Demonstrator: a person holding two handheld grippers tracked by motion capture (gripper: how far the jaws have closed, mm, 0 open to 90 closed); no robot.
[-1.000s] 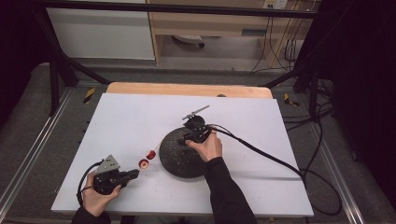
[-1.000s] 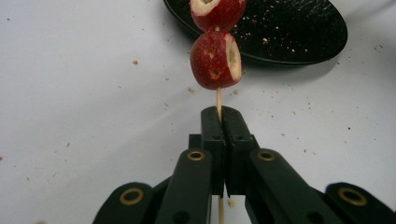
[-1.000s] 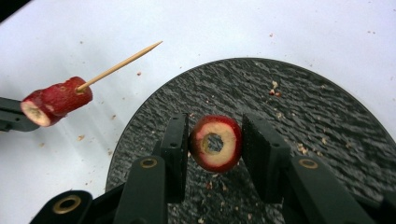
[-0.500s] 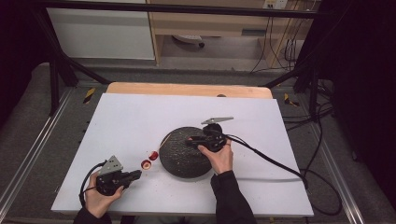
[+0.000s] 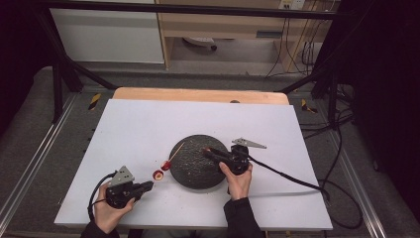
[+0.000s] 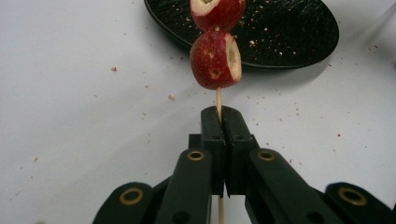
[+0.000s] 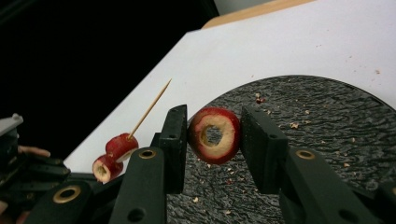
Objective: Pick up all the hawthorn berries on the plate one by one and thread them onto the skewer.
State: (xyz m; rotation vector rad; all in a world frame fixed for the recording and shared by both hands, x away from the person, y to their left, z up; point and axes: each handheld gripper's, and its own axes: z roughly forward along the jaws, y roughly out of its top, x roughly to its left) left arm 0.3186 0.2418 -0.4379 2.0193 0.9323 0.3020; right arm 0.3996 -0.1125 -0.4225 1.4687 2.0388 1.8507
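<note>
fruit is the business on this white table [image 5: 148, 124], and the black plate [image 5: 195, 171] serves as the landmark. right gripper [image 5: 212, 151] hangs over the plate's middle, its two black fingers [image 7: 173, 140] pinching a cored red fruit slice [image 7: 214, 134] by its sides, hole facing the camera. left gripper [image 5: 147, 185] sits off the plate's left edge, fingers [image 6: 212, 135] pressed together on the bottom of a thin wooden skewer [image 6: 218, 100]. two more red fruit pieces [image 6: 215, 59] are threaded on that skewer, just beside the plate's rim, the bare pointed tip slanting up over the plate's edge.
</note>
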